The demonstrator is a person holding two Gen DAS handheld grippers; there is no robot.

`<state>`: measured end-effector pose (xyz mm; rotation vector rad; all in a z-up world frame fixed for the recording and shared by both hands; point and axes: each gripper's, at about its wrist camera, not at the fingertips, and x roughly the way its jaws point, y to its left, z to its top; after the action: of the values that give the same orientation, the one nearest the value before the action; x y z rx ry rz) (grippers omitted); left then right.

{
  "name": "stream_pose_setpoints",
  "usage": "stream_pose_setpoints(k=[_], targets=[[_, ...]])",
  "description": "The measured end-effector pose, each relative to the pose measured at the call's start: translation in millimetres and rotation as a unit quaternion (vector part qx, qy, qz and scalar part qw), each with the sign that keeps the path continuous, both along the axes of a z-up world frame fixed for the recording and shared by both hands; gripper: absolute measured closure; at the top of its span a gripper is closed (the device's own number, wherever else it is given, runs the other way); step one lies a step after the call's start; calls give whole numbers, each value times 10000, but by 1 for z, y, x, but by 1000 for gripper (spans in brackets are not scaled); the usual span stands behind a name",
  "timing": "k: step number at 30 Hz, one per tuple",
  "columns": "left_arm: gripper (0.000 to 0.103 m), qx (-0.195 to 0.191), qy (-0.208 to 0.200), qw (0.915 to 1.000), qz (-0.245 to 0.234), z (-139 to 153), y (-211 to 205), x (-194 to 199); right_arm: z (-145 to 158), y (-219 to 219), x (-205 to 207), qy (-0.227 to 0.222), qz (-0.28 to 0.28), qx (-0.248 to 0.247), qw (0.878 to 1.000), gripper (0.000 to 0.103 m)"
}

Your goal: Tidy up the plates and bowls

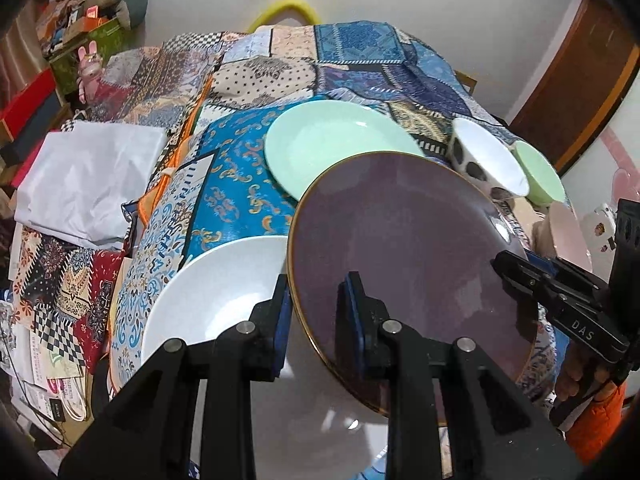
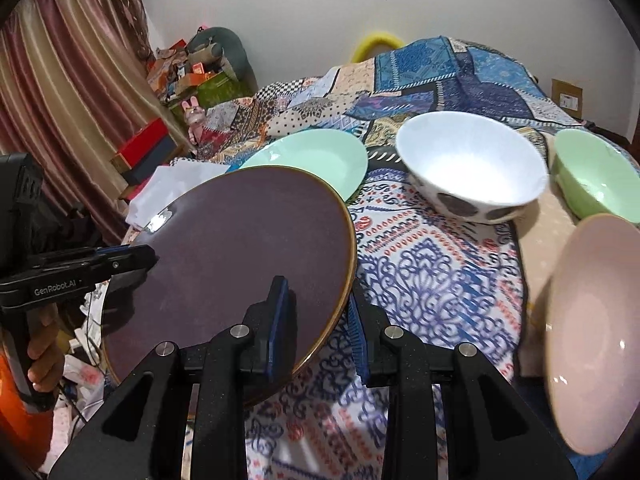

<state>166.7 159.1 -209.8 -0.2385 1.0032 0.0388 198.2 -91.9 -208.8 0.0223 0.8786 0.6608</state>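
Note:
A dark purple plate with a gold rim point(image 1: 404, 252) point(image 2: 240, 248) hangs tilted above the patchwork tablecloth, held from both sides. My left gripper point(image 1: 316, 304) is shut on its near left rim. My right gripper point(image 2: 320, 312) is shut on the opposite rim and shows in the left wrist view as a black finger tip point(image 1: 504, 268). Below the purple plate lies a white plate point(image 1: 216, 292). A mint green plate point(image 1: 332, 148) point(image 2: 312, 160) sits behind it. A white spotted bowl point(image 2: 472, 168), a green bowl point(image 2: 596, 176) and a pink plate point(image 2: 596, 332) stand to the right.
The table wears a patterned cloth point(image 2: 420, 264). A folded pale sheet point(image 1: 88, 176) lies at the left edge, with papers and boxes point(image 1: 24, 112) beyond it. A curtain point(image 2: 60, 92) hangs at the left and a wooden door point(image 1: 580, 80) stands at the right.

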Motion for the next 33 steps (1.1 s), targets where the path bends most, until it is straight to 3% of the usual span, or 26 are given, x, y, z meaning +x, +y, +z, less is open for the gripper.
stream_pose_setpoints(k=[16, 33], targets=[[77, 129, -60, 9992, -362, 26, -64, -23, 11, -52, -30, -126, -333, 103, 9993, 77], [77, 172, 498, 9952, -827, -3, -119, -11, -18, -94, -37, 191, -752, -27, 9970, 77]])
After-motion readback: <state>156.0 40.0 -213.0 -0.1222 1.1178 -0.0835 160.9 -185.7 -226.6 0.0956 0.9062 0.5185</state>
